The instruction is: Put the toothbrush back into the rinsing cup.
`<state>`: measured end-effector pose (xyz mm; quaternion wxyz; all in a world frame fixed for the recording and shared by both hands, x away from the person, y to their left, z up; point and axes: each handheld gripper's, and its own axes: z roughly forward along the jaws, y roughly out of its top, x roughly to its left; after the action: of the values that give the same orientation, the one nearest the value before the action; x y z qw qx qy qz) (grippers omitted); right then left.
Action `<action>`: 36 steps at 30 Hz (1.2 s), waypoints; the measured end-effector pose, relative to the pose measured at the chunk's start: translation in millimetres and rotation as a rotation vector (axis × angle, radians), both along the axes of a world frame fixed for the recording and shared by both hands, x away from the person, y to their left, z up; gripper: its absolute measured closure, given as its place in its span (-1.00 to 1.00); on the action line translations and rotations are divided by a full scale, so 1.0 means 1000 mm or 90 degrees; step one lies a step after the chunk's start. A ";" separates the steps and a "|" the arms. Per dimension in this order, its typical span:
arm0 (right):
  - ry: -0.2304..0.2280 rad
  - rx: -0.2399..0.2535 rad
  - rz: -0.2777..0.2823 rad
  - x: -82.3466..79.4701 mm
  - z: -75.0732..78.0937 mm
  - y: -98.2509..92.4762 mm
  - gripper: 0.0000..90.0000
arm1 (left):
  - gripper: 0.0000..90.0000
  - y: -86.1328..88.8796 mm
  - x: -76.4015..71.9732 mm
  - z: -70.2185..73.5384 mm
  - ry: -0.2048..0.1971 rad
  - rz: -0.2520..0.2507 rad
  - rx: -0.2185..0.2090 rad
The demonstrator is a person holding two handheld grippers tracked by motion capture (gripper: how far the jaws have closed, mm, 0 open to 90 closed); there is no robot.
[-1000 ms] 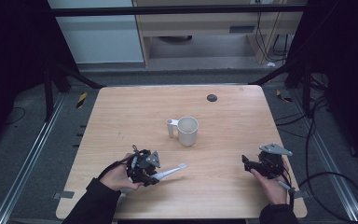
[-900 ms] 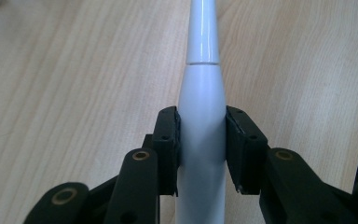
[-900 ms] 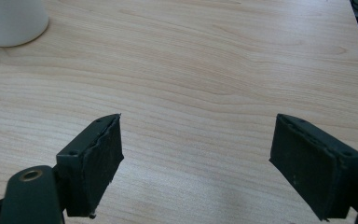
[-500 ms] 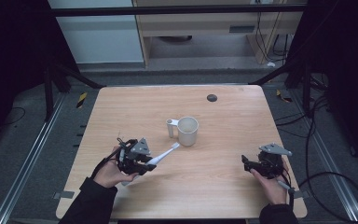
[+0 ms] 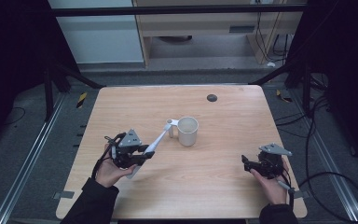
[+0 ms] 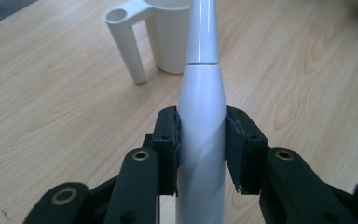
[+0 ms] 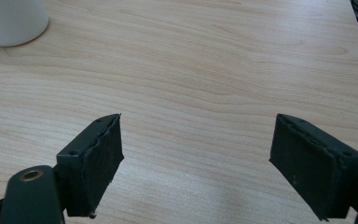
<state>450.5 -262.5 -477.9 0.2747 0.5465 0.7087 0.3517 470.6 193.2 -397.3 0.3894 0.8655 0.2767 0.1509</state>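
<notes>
While the left tool (image 6: 200, 149) clamps a white, seemingly unlabelled toothbrush (image 6: 202, 93), the right tool (image 7: 198, 163) gapes wide.

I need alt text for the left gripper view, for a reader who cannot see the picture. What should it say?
The left gripper is clamped on a white toothbrush handle that points up the frame toward a white mug. The mug stands on a light wooden table, its handle turned to the left of the frame.
</notes>
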 end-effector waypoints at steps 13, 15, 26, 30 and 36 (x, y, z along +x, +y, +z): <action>0.000 -0.002 -0.002 -0.001 -0.001 0.001 -0.63 | 0.48 0.017 0.004 0.011 -0.067 0.146 -0.098; -0.001 -0.003 -0.002 -0.001 -0.001 0.001 -0.63 | 0.48 0.018 0.007 0.014 -0.075 0.160 -0.110; -0.001 -0.001 -0.001 -0.002 -0.002 0.001 -0.63 | 0.48 0.005 0.026 0.036 -0.137 0.220 -0.187; 0.000 0.000 0.000 -0.002 -0.003 0.001 -0.63 | 0.48 -0.001 0.034 0.041 -0.154 0.235 -0.210; -0.002 -0.001 0.004 -0.002 -0.003 0.001 -0.63 | 0.48 -0.012 0.044 0.044 -0.175 0.247 -0.231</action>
<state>448.8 -261.5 -480.8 0.2749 0.5434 0.7104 0.3528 515.0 181.0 -352.9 0.5355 0.6841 0.4042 0.2860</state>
